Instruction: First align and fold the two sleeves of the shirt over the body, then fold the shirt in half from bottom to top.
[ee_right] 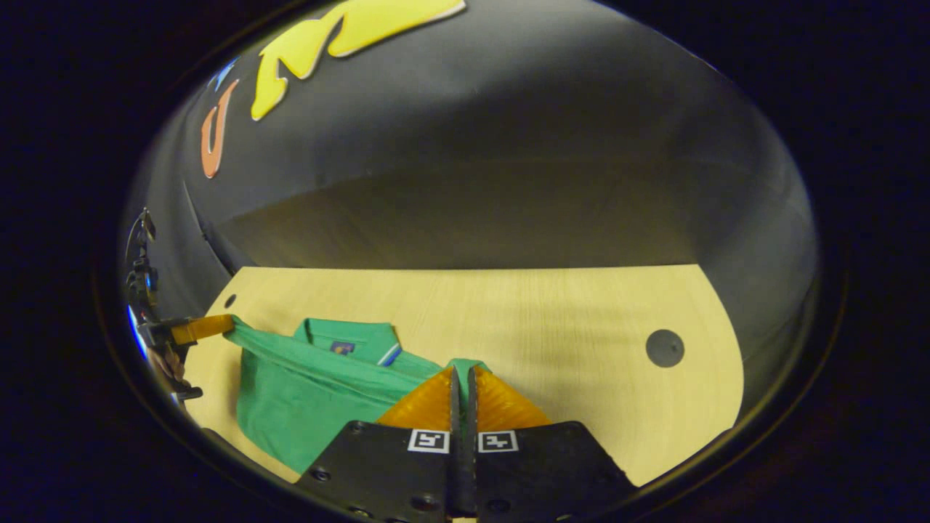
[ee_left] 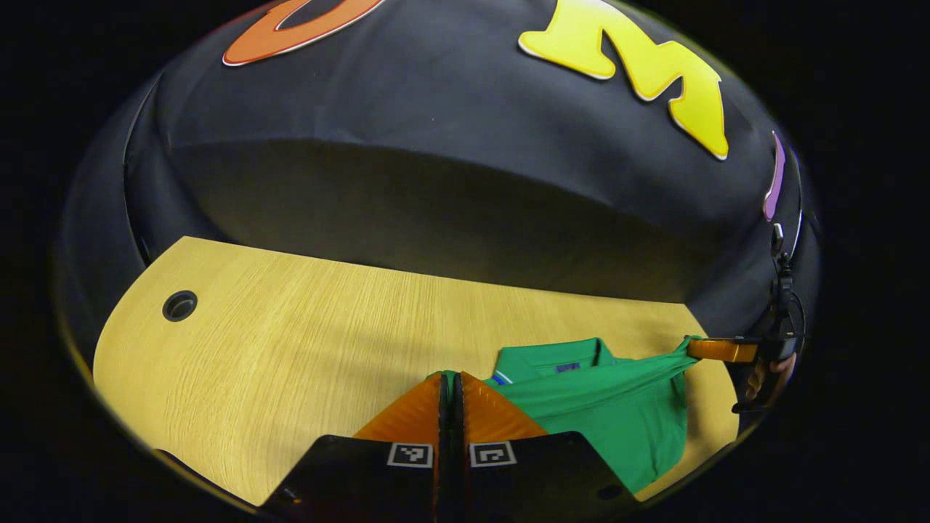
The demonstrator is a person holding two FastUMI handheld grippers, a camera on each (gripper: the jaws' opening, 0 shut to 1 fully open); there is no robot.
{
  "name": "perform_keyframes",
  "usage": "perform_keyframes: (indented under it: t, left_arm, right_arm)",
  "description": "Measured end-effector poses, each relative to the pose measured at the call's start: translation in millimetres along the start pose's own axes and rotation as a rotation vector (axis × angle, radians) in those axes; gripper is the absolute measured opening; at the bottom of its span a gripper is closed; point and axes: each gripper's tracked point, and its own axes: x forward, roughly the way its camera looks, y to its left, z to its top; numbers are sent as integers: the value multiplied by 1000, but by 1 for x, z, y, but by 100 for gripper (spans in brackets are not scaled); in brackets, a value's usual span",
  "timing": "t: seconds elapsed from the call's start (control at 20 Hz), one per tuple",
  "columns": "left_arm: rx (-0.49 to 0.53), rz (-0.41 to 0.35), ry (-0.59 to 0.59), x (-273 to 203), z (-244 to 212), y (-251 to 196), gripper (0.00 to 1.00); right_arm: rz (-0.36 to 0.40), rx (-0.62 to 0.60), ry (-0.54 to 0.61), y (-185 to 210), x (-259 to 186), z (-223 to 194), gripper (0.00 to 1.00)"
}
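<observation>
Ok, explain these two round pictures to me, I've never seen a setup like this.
A person holds a hand-held gripper in each hand, and each carries a forward-looking fisheye camera. In the left gripper view, the left hand-held gripper sits at the bottom, fingers pinched shut on one corner of a green shirt. In the right gripper view, the right hand-held gripper pinches the other corner. Each view also shows the opposite gripper far off at its edge. The shirt is stretched between them, its lower part lying on a light wooden table with a round hole. The collar faces up.
</observation>
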Motion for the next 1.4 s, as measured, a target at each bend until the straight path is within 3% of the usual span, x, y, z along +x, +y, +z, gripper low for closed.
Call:
perform_keyframes:
  t: [0.35,0.45,0.5,0.55,0.6,0.7,0.75,0.8,1.15,1.4]
  left_arm:
    - [22,54,41,28,-22,11,11]
    - [18,79,27,24,-17,14,22]
    - [13,92,13,15,-14,13,33]
    - [13,108,-3,10,-7,16,68]
    - [14,126,-25,-1,3,17,90]
    - [16,145,-73,-24,20,16,100]
    - [13,146,-102,-38,31,12,100]
    - [12,141,-131,-52,41,7,100]
    - [88,122,-345,-189,112,-24,100]
    - [108,111,-448,-281,122,-47,100]
  right_arm:
    - [-23,-13,43,0,27,-21,2]
    - [-53,-48,25,0,22,-19,12]
    - [-61,-61,12,1,15,-17,22]
    - [-64,-74,-1,6,8,-14,38]
    - [-73,-88,-22,10,-3,-8,55]
    - [-102,-108,-91,18,-29,9,88]
    - [-118,-111,-127,25,-44,19,97]
    - [-132,-116,-166,31,-61,27,99]
    - [-172,-163,-422,93,-212,68,98]
    - [-202,-162,-531,130,-320,54,97]
